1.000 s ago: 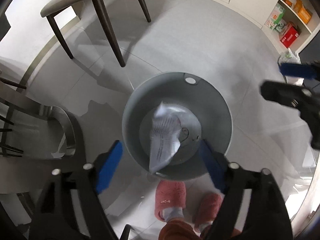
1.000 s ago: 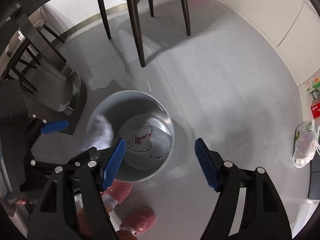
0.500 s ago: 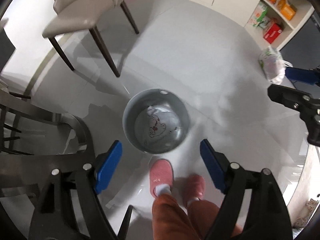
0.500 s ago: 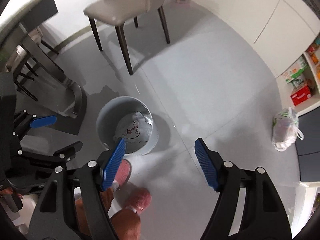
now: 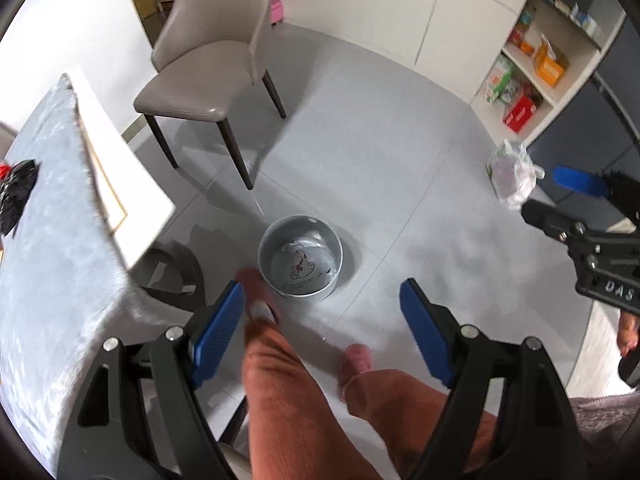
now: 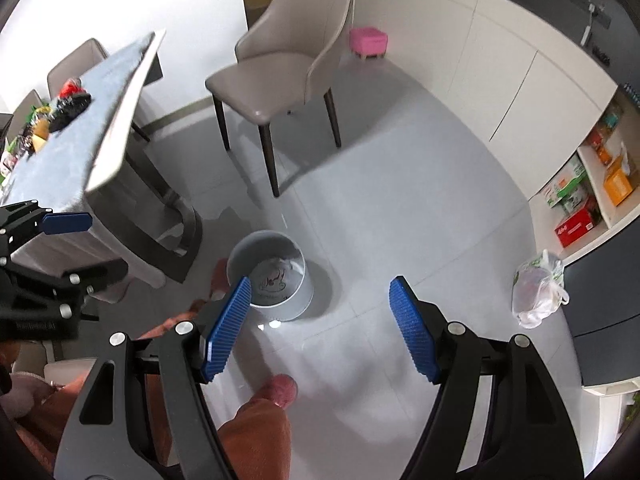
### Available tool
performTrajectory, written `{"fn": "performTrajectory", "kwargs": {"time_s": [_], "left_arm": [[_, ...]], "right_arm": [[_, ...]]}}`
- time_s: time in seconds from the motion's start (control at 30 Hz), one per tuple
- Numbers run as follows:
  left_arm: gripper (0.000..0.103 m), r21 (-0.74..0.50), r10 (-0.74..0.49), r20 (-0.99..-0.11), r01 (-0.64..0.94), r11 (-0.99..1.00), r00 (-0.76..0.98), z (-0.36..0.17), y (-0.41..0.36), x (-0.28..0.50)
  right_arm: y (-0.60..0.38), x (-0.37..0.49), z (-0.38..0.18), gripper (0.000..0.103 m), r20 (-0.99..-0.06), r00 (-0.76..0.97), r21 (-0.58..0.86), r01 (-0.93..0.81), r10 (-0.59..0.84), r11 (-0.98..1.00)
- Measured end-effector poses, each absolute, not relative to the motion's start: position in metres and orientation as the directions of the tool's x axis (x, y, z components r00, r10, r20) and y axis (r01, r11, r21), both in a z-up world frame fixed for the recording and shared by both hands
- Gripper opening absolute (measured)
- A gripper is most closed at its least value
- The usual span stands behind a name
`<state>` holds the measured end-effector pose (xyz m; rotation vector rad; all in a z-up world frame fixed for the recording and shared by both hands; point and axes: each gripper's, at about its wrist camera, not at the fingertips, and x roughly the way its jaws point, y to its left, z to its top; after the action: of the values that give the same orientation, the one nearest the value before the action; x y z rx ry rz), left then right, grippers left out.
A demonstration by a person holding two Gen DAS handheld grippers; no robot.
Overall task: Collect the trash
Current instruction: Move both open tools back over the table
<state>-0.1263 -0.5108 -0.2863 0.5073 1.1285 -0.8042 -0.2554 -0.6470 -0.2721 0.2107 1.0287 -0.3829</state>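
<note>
Now both grippers are high above the grey tiled floor [image 5: 400, 140], pointing steeply down. Left gripper [image 5: 322, 328]: blue pads spread wide, nothing between them — only floor and the person's orange trouser legs [image 5: 280, 392] show through the gap. Right gripper [image 6: 320, 330]: likewise spread, empty.

Grey round bin [image 5: 301, 259] stands upright on the floor, just beyond the person's feet in pink slippers [image 6: 284, 390]. Crumpled white paper [image 5: 310, 240] lies inside it, against the far wall, over a cartoon drawing on the bin's bottom. From the right wrist view the same bin [image 6: 270, 274] sits just past the left-hand blue pad, near the dark curved foot of the table [image 6: 176, 236].

Table top [image 5: 52, 240] — pale grey, mottled — fills the left of the left wrist view; a black crinkled item [image 5: 16, 196] rests on it near the edge. The right wrist view shows more small wrappers [image 6: 60, 108] further along that top, too small to identify.

Beige chair [image 6: 288, 68] stands beyond the bin, well apart. White plastic bag [image 6: 538, 288] sits on the floor by the open shelves [image 5: 532, 64].
</note>
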Motion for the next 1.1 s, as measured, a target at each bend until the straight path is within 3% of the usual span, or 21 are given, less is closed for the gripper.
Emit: {"fn": "performTrajectory", "kwargs": {"time_s": [0.53,0.77,1.1], "left_arm": [[0.080,-0.056,-0.379,-0.897,0.792,0.608,0.227,-0.237,-0.478,-0.136],[0.080,-0.053,-0.368,-0.877,0.698,0.714,0.309,-0.216,-0.420,-0.116],[0.080,-0.035,-0.224,-0.844,0.366,0.930,0.487,-0.189,-0.263,-0.048]], "right_arm": [[-0.632,-0.286,-0.215,0.069,-0.833,0.467,-0.044,0.480,-0.298,0.876],[-0.585,-0.232,-0.195,0.070,-0.805,0.542,-0.055,0.333,-0.239,0.941],[-0.471,-0.120,-0.166,0.072,-0.764,0.642,-0.068,0.018,-0.064,0.998]]}}
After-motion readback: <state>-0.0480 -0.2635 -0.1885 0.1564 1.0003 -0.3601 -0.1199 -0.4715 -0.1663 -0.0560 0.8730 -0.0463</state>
